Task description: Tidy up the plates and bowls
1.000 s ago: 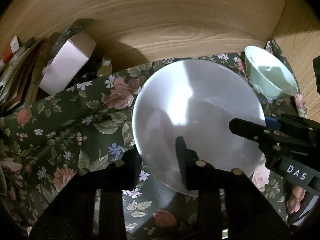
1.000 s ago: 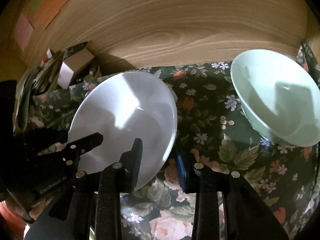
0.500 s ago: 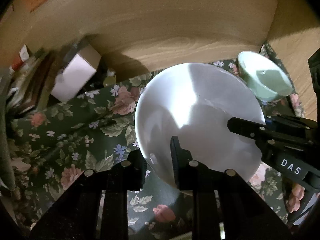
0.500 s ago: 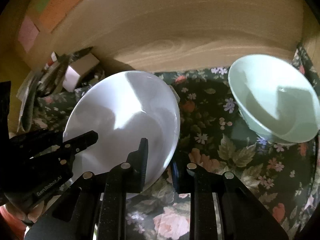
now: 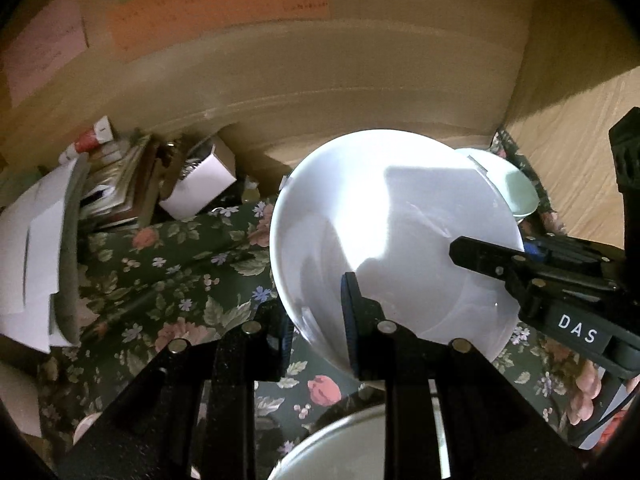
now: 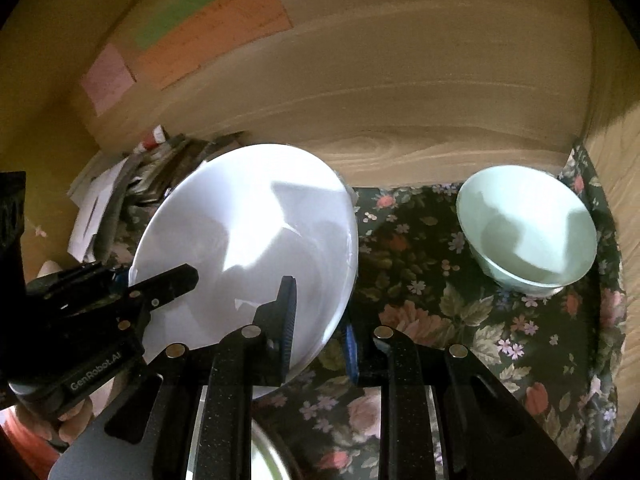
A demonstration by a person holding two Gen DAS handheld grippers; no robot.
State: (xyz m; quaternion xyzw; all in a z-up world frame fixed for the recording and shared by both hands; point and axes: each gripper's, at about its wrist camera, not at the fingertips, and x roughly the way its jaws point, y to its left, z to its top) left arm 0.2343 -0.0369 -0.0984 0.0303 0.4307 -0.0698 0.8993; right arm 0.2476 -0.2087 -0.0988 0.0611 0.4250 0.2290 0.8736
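1. A white plate (image 5: 396,236) is held tilted above a floral cloth (image 5: 168,272), its far rim raised higher than the rim nearest the cameras.
2. The left gripper (image 5: 316,320) is clamped on the plate's near rim, one finger on top of the plate and one beneath it.
3. The right gripper (image 6: 320,324) grasps the same plate at another part of its rim, also with one finger above and one below.
4. In the left wrist view the right gripper reaches in over the plate from the right side; in the right wrist view the left gripper reaches in from the left side.
5. A pale green bowl (image 6: 528,228) stands upright on the cloth near its far right corner, well apart from the plate in the right wrist view.
6. In the left wrist view the plate's far rim partly hides the bowl (image 5: 512,188).
7. The rim of another white dish (image 5: 340,448) shows at the bottom of the left wrist view, beneath the gripper; what kind of dish it is cannot be told.
8. At the cloth's far left corner sit a small white box (image 5: 200,184), a stack of books and papers (image 5: 116,188), and loose white sheets (image 5: 36,248).
9. A wooden wall (image 6: 400,92) runs along the cloth's far edge and turns down its right edge.
10. Orange (image 6: 216,28), green and pink paper notes are stuck on the wall at upper left.
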